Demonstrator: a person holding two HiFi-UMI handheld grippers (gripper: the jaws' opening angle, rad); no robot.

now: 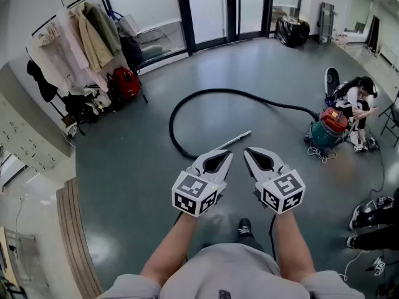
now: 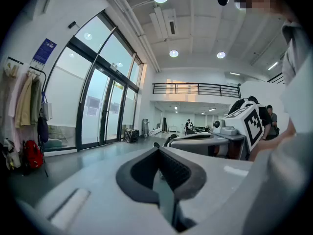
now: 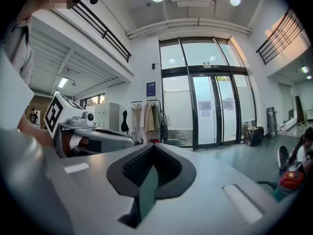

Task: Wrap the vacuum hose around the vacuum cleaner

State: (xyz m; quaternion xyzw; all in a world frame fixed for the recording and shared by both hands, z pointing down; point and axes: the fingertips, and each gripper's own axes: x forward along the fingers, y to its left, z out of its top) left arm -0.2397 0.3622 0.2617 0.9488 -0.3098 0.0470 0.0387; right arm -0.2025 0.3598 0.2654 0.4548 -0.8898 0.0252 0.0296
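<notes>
The red and teal vacuum cleaner (image 1: 329, 127) stands on the grey floor at the right, and shows low at the right edge of the right gripper view (image 3: 292, 178). Its black hose (image 1: 212, 93) runs in a wide loop to the left and curls back toward me. The hose ends near a metal wand (image 1: 232, 141) lying on the floor. My left gripper (image 1: 228, 154) and right gripper (image 1: 248, 151) are side by side at waist height, well short of the hose. Both are shut with nothing held, as their own views show for the left (image 2: 157, 151) and right (image 3: 152, 148).
A person (image 1: 360, 99) sits on the floor right beside the vacuum cleaner. A coat rack (image 1: 82, 39) with jackets and a red bag (image 1: 124, 83) stands at the far left. Glass doors (image 1: 219, 8) and a black bag (image 1: 292, 30) are at the back. Another person's feet (image 1: 369, 215) show at the right edge.
</notes>
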